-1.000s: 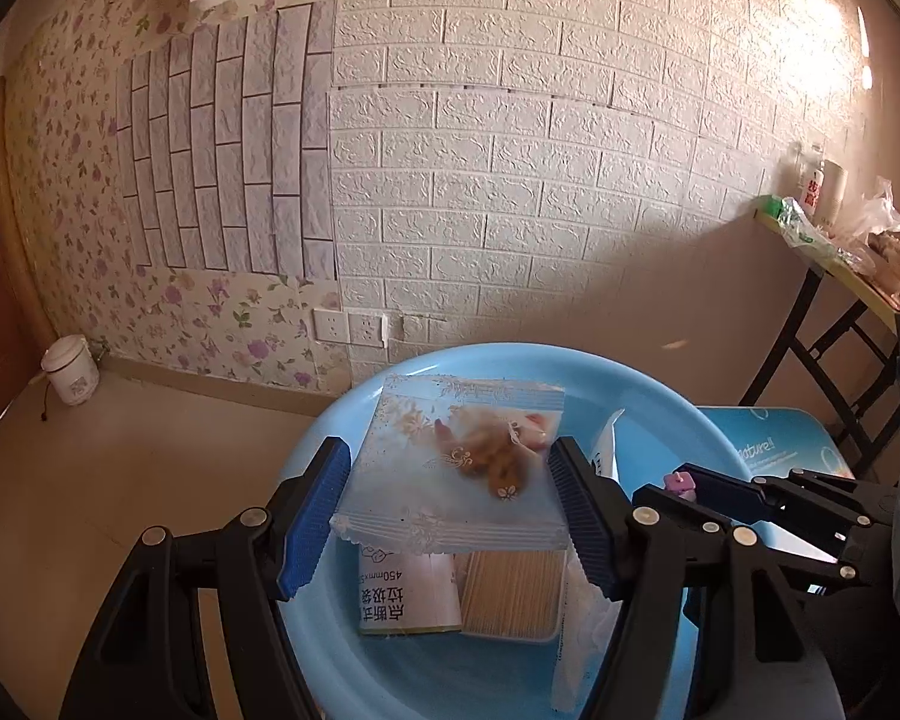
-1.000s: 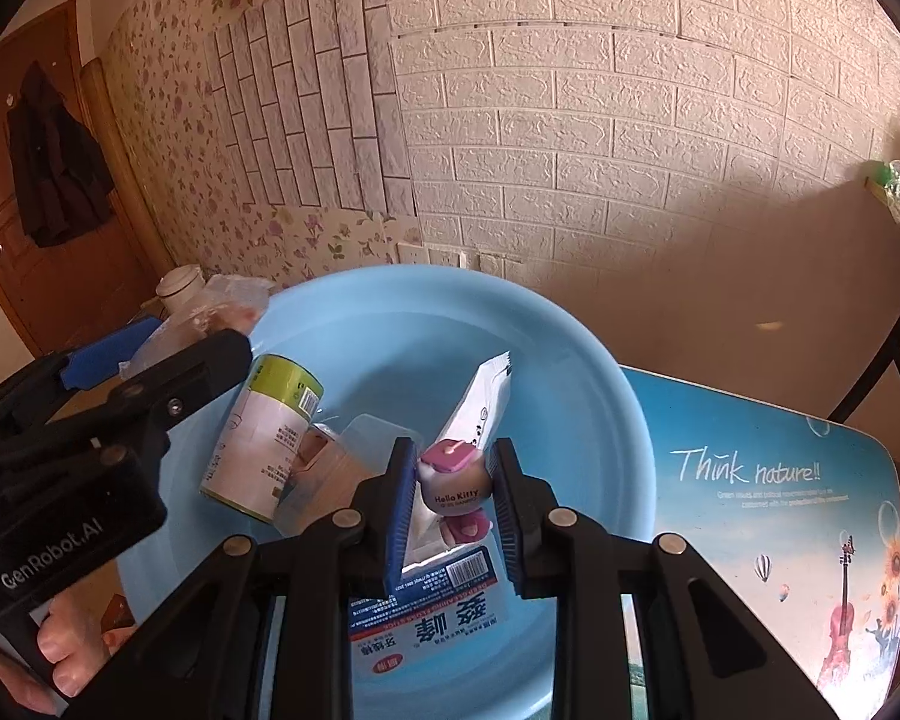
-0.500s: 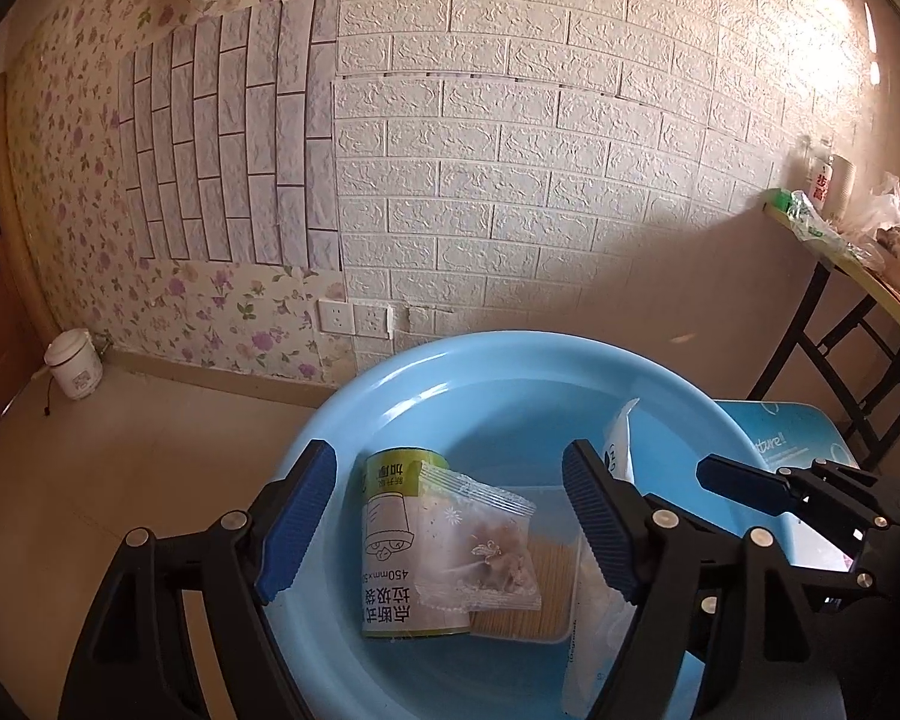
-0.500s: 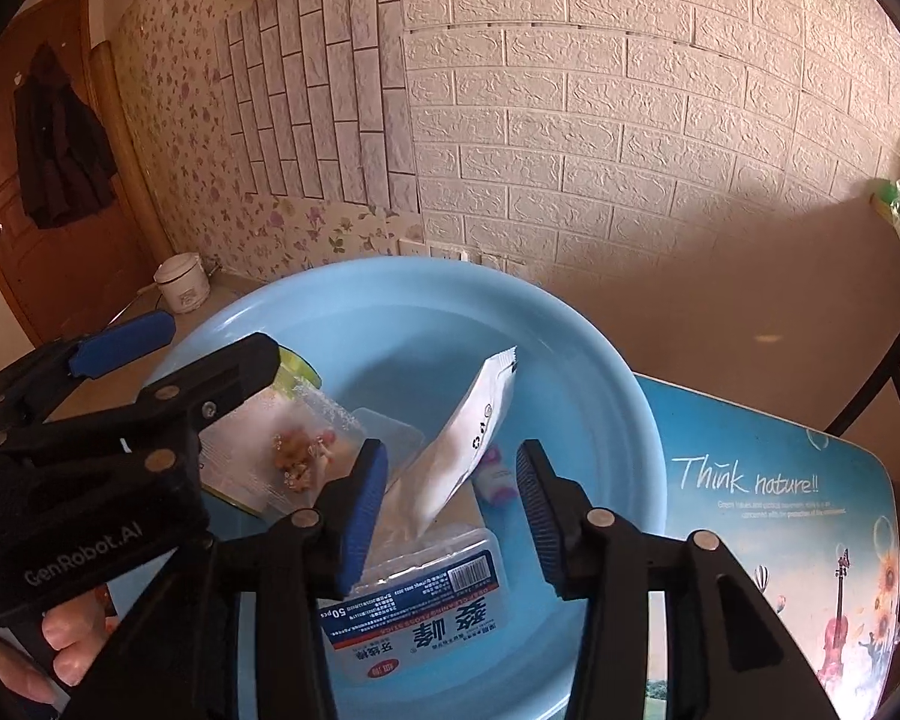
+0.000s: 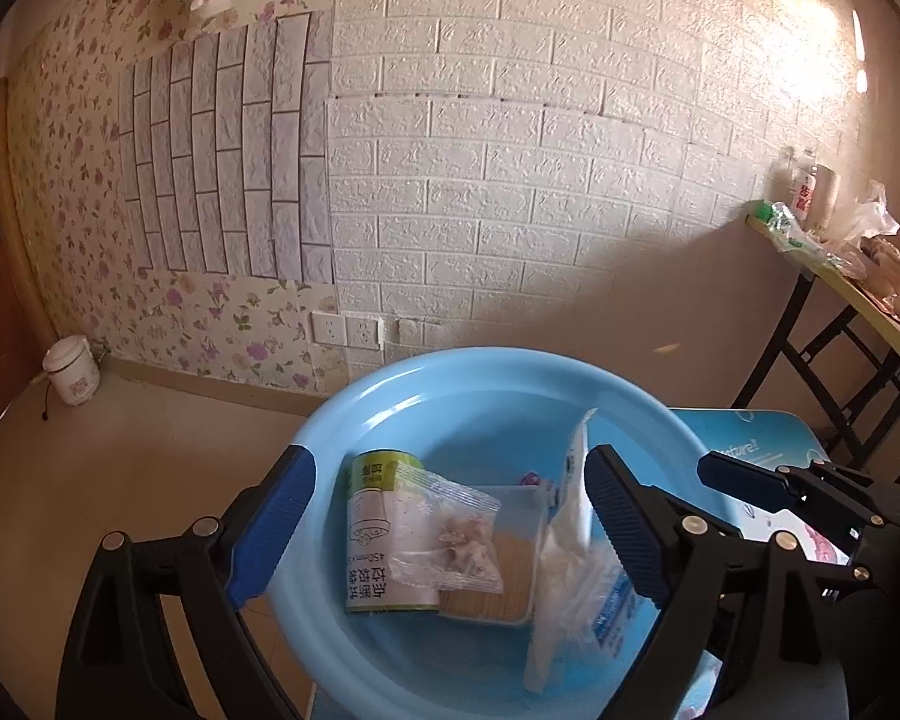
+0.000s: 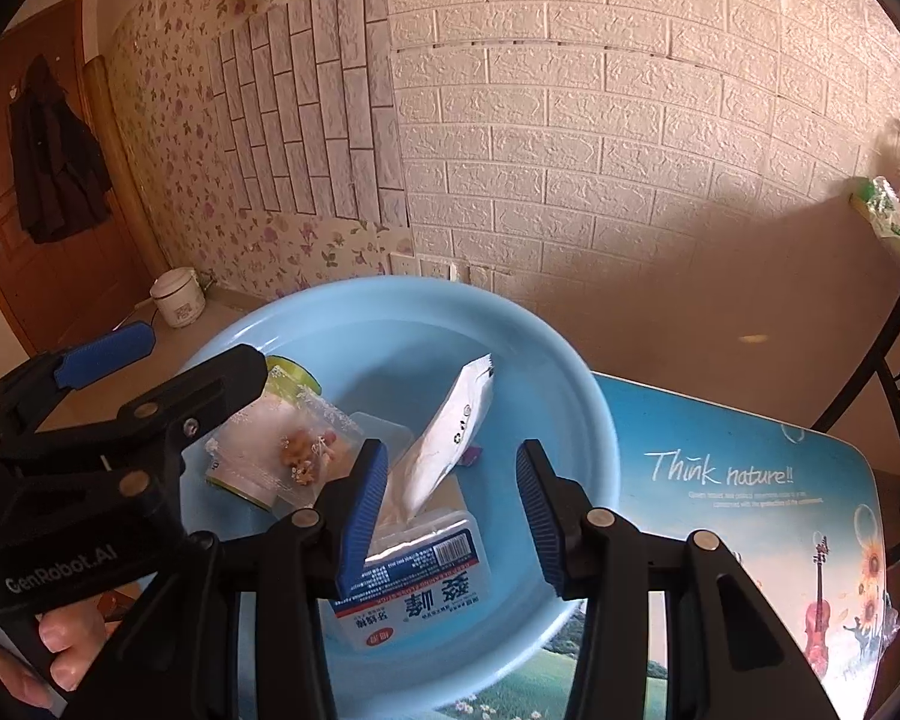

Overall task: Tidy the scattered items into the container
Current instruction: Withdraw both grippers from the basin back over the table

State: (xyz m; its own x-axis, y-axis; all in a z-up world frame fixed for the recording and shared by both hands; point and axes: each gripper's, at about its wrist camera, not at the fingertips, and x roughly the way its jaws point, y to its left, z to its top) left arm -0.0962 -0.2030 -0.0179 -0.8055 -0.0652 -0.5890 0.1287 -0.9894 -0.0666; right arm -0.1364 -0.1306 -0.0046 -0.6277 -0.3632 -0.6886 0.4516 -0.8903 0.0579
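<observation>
Items were all in the blue basin (image 5: 354, 414) on the desk (image 6: 750, 480): green-lidded can (image 5: 378, 534) lying on its side, clear zip bag w/ small trinkets (image 5: 450, 540) draped over the can and the clear toothpick box (image 5: 510, 558), white sachet (image 6: 450, 444) leaning upright on the tissue pack (image 6: 414, 576). A small pink/purple bit (image 6: 473, 453) sat behind the sachet, too hidden to ID.

Handling est.: zip bag = light, floppy, slick film; pinch a flat edge or corner, not the lump. Sachet = thin, soft, would fold; grab mid-body. Tissue pack = soft, compressible, easy squeeze across the short side. Can = rigid, probably the heaviest, round so it may roll; grip across the dia. Toothpick box = stiff, brittle-looking plastic, go light.

Left tongs (image 5: 450, 534) were spread wide over the basin, nothing between the pads. Right tongs (image 6: 450, 516) also apart, holding nothing, sat just over the tissue pack. Desk surface visible to the right had no loose items that I could see, so tidy looked about done, judging from these views only.
</observation>
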